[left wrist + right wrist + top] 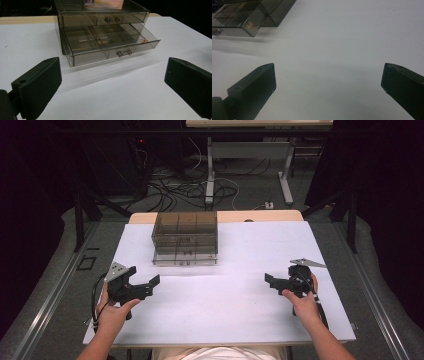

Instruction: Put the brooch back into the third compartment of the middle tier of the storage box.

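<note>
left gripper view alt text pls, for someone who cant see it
A smoky transparent drawer box sits on a white table, its lower drawer pulled out to show divided compartments, the upper drawer shut. The left hand-held gripper faces it, open, its black jaws wide apart in the foreground.

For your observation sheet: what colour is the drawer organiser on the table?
Smoky translucent grey-brown drawer organiser; clearest in the left gripper view.

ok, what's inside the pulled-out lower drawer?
The lower drawer is split into compartments; most look bare. One small gold-coloured item lies in the front corner compartment. The closed upper drawer above covers the rear of it, so that part cannot be checked.
</note>
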Demonstrator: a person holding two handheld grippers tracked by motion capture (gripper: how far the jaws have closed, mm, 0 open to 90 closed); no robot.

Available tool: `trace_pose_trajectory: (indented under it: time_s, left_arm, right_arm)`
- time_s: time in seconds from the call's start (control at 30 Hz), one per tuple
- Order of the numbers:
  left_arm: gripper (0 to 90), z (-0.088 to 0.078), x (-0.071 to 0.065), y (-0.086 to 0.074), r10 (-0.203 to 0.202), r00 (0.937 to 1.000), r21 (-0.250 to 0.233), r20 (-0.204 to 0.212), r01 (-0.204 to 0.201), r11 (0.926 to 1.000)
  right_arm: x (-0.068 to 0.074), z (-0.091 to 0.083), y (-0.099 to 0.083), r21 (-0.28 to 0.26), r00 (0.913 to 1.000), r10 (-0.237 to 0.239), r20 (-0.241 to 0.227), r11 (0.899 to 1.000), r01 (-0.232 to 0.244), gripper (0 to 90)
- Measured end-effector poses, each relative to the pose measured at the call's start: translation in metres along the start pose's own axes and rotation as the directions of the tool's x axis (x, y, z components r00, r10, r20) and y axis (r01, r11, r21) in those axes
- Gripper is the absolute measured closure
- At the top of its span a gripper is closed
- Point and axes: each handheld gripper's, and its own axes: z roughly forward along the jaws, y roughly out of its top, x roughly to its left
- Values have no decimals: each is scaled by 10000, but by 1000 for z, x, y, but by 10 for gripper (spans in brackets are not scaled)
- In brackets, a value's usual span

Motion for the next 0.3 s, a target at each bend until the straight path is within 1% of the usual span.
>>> trace_pose_trajectory:
  time_s: [0.03,0.2,0.23,0.3]
  left_arm:
    - [12,0,0,0,42,10000,38,-4,-42,10000]
    - [12,1,1,0,59,10000,98,-19,-59,9999]
    - [12,1,1,0,64,10000,98,-11,-64,9999]
    - [12,2,1,0,66,10000,89,-19,-66,9999]
  right_arm:
    - [-1,0,0,-24,10000,-49,-4,10000,49,0]
    - [-3,2,0,-35,9999,33,121,10000,-33,0]
    - [-3,2,0,-29,9998,157,113,9999,-157,0]
    - [-4,1,0,-67,9998,172,83,9998,-172,0]
